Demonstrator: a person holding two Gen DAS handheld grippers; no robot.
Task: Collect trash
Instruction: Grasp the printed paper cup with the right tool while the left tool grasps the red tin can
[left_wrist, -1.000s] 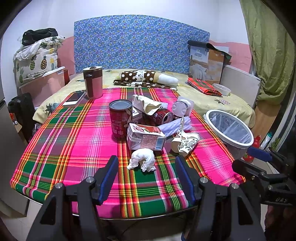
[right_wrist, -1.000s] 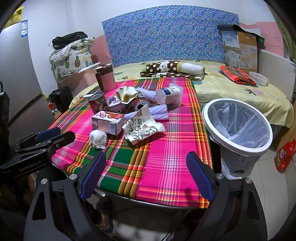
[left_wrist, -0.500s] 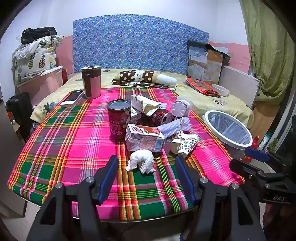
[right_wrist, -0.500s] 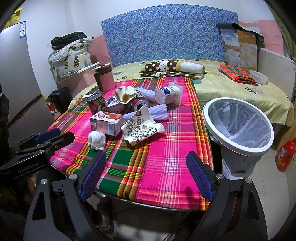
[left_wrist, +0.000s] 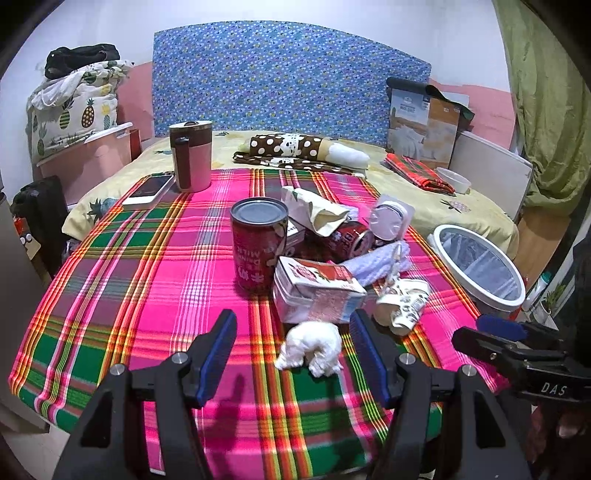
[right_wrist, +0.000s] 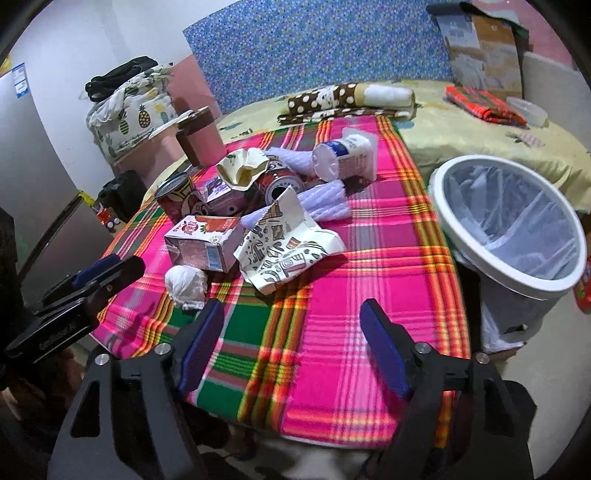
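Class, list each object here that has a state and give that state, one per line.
Left gripper: open, empty.
Right gripper: open, empty, jaws just been closing.
Tall red can: upright.
Second can: on its side.
White bottle: lying down.
Tissue: crumpled.
Bin: lined, open.

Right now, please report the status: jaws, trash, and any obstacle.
Left gripper open, empty, white tissue wad ahead. Right gripper open, empty, jaws just narrowing. Trash piled on table; bin beside it. Nothing blocking.
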